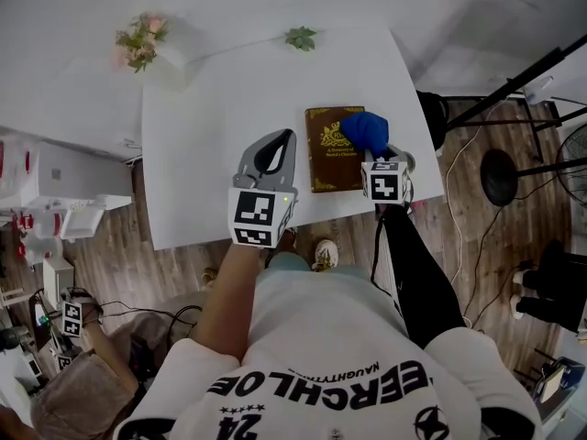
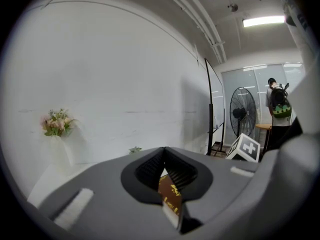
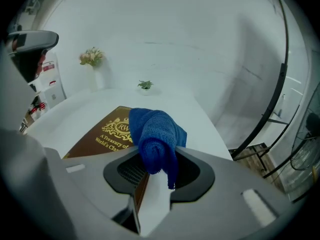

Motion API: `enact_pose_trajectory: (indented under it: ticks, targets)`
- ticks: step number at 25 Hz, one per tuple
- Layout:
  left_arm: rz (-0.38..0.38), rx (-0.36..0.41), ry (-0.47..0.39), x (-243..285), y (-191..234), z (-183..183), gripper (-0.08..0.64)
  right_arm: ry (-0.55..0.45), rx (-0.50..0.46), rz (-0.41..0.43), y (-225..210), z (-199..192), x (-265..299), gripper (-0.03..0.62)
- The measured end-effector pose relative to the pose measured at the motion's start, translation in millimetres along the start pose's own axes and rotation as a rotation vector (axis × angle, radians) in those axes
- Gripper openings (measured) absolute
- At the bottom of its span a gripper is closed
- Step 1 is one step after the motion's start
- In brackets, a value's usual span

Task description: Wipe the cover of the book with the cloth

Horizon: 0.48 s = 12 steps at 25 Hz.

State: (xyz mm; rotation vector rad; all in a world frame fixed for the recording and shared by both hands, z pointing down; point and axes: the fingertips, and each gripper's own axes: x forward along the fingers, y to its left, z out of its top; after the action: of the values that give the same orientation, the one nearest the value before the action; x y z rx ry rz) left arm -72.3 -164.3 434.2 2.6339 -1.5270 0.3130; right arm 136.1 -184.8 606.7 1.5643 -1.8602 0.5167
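A brown book [image 1: 328, 159] with gold print lies on the white table [image 1: 202, 117], toward its right front. My right gripper [image 1: 371, 147] is shut on a bunched blue cloth [image 1: 365, 130], which rests over the book's upper right corner. In the right gripper view the blue cloth [image 3: 156, 134] hangs out of the right gripper [image 3: 156, 151], with the book [image 3: 105, 136] just beyond and to the left. My left gripper [image 1: 288, 138] hovers over bare table left of the book, jaws together at the tips, nothing held. Through the left gripper [image 2: 164, 150], a strip of the book [image 2: 169, 193] shows.
A small green plant [image 1: 300, 38] and a vase of flowers [image 1: 140, 40] stand at the table's far edge. A dark stand [image 1: 500, 177] and a fan [image 2: 243, 115] are on the floor to the right. A person [image 2: 277, 106] stands far off.
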Motion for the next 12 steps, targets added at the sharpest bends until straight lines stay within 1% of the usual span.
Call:
enact_pose_trajectory:
  ticks: [1,3,5,7,9,11,12]
  targets:
    - [0.001,0.001,-0.001,0,0,0,0.058,-0.023,0.005,0.006,2,7,-5,0.127]
    - [0.004,0.003,-0.007,-1,1,2,0.058,-0.108,0.019,0.046,14,26,-18,0.127]
    - [0.012,0.004,-0.012,-3,5,3,0.058,-0.192,0.003,0.127,40,43,-32,0.127]
    - [0.024,0.001,-0.013,-6,10,3,0.058,-0.233,-0.047,0.238,76,49,-42,0.127]
    - [0.037,-0.003,-0.010,-9,15,1,0.058,-0.211,-0.116,0.347,112,39,-44,0.127]
    - [0.048,-0.008,-0.008,-11,19,-1,0.058,-0.120,-0.192,0.428,141,15,-38,0.127]
    - [0.052,-0.010,-0.009,-12,21,-1,0.058,-0.075,-0.223,0.451,150,1,-34,0.127]
